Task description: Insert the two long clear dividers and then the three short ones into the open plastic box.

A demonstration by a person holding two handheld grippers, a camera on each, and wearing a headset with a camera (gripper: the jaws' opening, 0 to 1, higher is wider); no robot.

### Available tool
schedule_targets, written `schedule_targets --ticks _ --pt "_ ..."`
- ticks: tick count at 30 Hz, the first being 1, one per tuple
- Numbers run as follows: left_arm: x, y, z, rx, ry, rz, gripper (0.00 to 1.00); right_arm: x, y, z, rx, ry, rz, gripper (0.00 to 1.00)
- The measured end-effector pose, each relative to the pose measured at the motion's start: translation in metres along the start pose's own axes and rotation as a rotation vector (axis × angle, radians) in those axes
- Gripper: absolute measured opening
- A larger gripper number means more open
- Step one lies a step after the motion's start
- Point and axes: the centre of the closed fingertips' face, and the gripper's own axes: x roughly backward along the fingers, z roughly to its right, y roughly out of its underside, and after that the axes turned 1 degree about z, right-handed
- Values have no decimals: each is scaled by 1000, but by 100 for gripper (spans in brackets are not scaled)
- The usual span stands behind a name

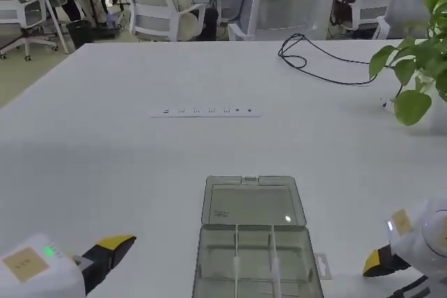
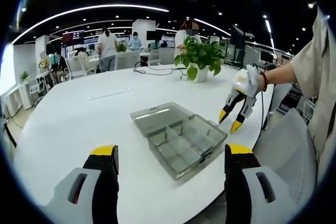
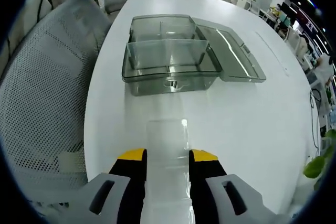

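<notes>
Flat clear rectangular divider (image 3: 167, 134) pinched in right gripper (image 3: 167, 154); left gripper (image 2: 171, 149) wide apart, empty, near translucent grey hinged box (image 2: 157, 117).

Tabletop (image 1: 140, 172): plain white, unpatterned.
Plastic box (image 1: 204, 249): smoky grey, see-through — lid (image 1: 253, 204) the same tint.
Divider (image 3: 167, 140): colourless clear, bottom centre of the right gripper view.
Left gripper (image 2: 171, 150): white body, black fingers (image 2: 107, 182), yellow tips, green light.
Right gripper (image 3: 167, 155): white, black and yellow likewise.
Plant (image 1: 415, 68): green leaves, right edge of the head view.
Cable (image 1: 314, 61): black.
Chair (image 3: 47, 103): pale grey — dotted mesh pattern.
</notes>
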Motion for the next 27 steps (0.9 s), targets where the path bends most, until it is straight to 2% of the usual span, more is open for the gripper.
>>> schedule_targets --ticks 5,10,15,20,27 --pt "0 -3 3 7 4 12 84 10 -3 7 6 76 32 32" --pt "-1 -5 8 31 17 23 81 30 -14 17 25 173 70 32" --pt "-2 -7 16 65 49 36 76 50 -39 20 49 253 140 32" --pt "-4 -13 25 89 78 68 70 61 -69 13 97 287 199 32" --pt "-6 -16 35 113 113 84 61 66 -113 -3 150 294 296 32"
